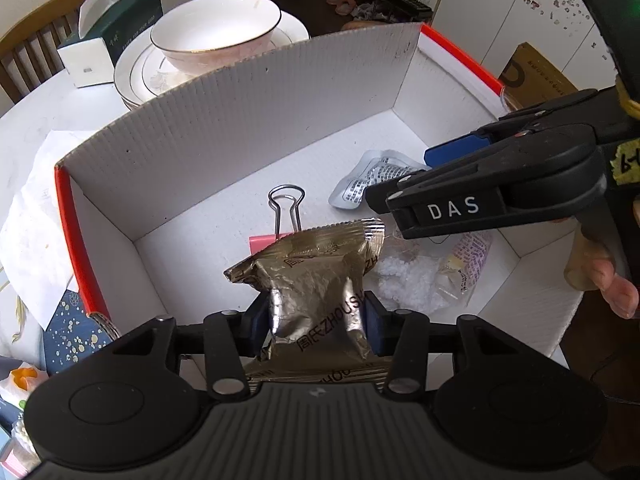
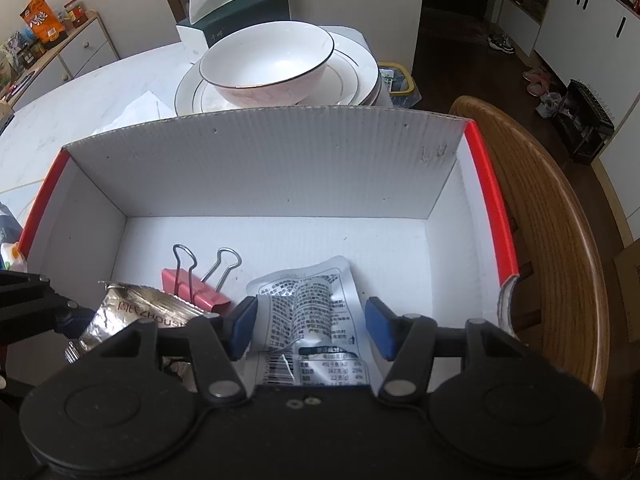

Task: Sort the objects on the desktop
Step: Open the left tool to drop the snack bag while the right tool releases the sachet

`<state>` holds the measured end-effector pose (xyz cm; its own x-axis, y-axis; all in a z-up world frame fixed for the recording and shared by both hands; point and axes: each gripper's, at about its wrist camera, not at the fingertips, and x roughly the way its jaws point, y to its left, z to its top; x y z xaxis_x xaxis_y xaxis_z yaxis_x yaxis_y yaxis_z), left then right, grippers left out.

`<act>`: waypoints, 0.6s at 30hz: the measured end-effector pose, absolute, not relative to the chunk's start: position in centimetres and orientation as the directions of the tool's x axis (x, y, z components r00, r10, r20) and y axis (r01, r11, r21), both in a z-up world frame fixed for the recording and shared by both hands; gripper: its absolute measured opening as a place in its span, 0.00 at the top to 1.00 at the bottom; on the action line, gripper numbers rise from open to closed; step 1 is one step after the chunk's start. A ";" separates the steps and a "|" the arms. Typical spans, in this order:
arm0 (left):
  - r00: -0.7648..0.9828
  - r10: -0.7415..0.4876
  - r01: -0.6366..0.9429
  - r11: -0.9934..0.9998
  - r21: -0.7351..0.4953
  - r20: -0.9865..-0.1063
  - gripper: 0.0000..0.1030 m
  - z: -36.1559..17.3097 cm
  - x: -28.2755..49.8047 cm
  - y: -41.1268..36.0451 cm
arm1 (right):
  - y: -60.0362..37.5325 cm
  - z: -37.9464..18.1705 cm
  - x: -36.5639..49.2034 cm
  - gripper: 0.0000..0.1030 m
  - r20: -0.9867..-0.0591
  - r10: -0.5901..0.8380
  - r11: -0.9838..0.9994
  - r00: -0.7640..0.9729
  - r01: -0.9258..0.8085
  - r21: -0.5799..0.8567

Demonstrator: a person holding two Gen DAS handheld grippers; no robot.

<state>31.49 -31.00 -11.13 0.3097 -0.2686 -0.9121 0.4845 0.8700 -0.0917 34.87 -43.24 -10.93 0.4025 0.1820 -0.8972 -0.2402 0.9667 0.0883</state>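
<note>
A white cardboard box (image 1: pixel 240 128) with red edges stands on the table; it also shows in the right wrist view (image 2: pixel 280 168). My left gripper (image 1: pixel 316 320) is shut on a gold foil packet (image 1: pixel 316 276) and holds it over the box's near side. My right gripper (image 2: pixel 310 328) is open inside the box, its blue pads either side of a silver printed packet (image 2: pixel 316 300) on the box floor. A pink binder clip (image 2: pixel 196 288) lies on the floor beside it. A clear bag of white granules (image 1: pixel 416 280) lies under the right gripper (image 1: pixel 384 196).
A white bowl (image 2: pixel 268 64) on stacked plates stands behind the box, with a green tissue box (image 2: pixel 240 16) beyond. A wooden chair (image 2: pixel 560 220) is right of the box. White paper (image 1: pixel 36 216) and a dark blue starred item (image 1: pixel 72 336) lie left of it.
</note>
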 end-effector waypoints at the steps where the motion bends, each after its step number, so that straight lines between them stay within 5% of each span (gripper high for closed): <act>1: 0.317 -0.274 0.484 0.870 -0.093 -0.908 0.52 -10.8 31.3 -31.1 | -43.2 -10.9 34.9 0.43 -0.897 0.182 0.967 0.404 -0.241 0.088; 8: 0.377 -0.310 0.467 0.878 -0.111 -0.873 0.32 -9.5 30.5 -30.2 | -43.6 -10.0 34.3 0.39 -0.884 0.193 0.967 0.426 -0.236 0.098; 18: 0.456 -0.344 0.388 0.907 -0.164 -0.821 0.32 -6.9 28.7 -27.2 | -43.9 -6.7 32.1 0.32 -0.840 0.287 0.947 0.461 -0.266 0.178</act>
<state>28.71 -27.17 -6.92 0.4562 -0.3436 -0.8209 0.3885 0.9068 -0.1637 32.14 -43.92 -6.72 0.4612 0.2870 -0.8396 -0.2662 0.9474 0.1777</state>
